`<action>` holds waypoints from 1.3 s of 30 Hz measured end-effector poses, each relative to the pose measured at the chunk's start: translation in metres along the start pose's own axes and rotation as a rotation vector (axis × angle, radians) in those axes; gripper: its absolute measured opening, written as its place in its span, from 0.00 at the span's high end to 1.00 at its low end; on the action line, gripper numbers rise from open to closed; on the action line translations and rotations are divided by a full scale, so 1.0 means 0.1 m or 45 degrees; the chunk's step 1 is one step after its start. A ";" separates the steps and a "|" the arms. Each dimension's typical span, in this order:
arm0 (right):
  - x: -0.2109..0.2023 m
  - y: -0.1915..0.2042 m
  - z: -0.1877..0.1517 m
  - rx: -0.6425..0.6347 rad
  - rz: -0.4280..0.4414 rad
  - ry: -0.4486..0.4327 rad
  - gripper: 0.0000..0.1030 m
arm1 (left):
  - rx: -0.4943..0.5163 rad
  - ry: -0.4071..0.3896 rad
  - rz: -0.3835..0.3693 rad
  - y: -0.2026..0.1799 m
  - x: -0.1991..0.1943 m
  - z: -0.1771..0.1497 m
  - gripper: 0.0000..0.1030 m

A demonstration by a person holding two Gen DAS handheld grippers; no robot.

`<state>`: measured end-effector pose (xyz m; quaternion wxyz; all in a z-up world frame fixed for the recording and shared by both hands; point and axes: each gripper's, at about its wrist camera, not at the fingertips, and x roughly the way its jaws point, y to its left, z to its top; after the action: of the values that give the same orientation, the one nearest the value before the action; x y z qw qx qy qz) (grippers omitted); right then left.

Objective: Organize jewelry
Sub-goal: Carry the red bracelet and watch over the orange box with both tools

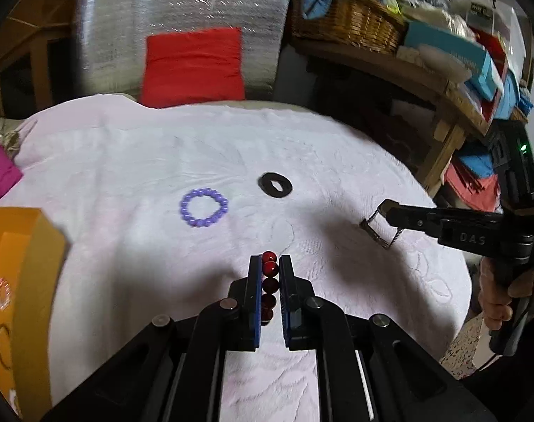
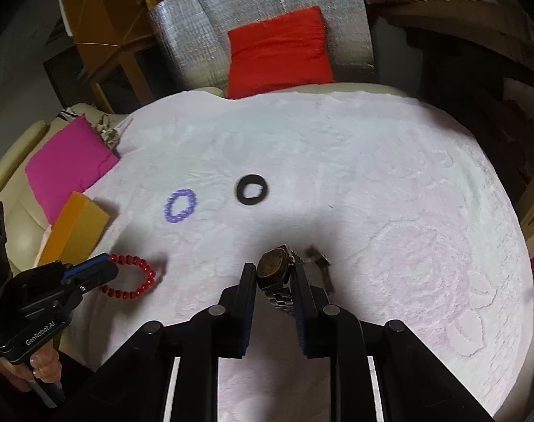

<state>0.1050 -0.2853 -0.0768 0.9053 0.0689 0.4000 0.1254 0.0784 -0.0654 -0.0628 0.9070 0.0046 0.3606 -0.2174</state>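
My left gripper [image 1: 269, 258] is shut on a red bead bracelet [image 1: 269, 281], which hangs from it above the white cloth; it also shows in the right wrist view [image 2: 133, 277]. My right gripper [image 2: 274, 267] is shut on a metal wristwatch [image 2: 273, 267], seen from the side in the left wrist view [image 1: 381, 227]. A purple bead bracelet [image 1: 203, 207] and a black ring-shaped bangle [image 1: 275, 185] lie on the cloth ahead of both grippers; they also show in the right wrist view, the purple bracelet [image 2: 180, 206] left of the black bangle [image 2: 252, 189].
An orange box [image 1: 17, 281] stands at the left edge, with jewelry inside. A pink cloth [image 2: 66, 165] lies beyond it. A red cushion [image 1: 193, 66] leans against a silver panel at the back. Cluttered shelves and a wicker basket [image 1: 351, 21] are at the right.
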 end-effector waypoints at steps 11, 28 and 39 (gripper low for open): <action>0.01 0.63 -0.07 -0.053 0.121 -0.031 0.79 | -0.047 -0.148 0.212 0.43 -0.92 0.00 0.91; -0.06 1.96 0.02 -0.175 0.316 -0.045 0.79 | -0.174 -0.327 0.453 1.19 -1.82 -0.14 0.91; 0.01 2.97 0.25 -0.333 0.430 -0.044 0.79 | -0.308 -0.337 0.549 1.80 -2.00 -0.38 0.91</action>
<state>0.0730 -0.0005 0.0066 0.8793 0.0188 0.3474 0.3251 -0.0042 0.1824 0.0136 0.9655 -0.0555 0.2529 0.0265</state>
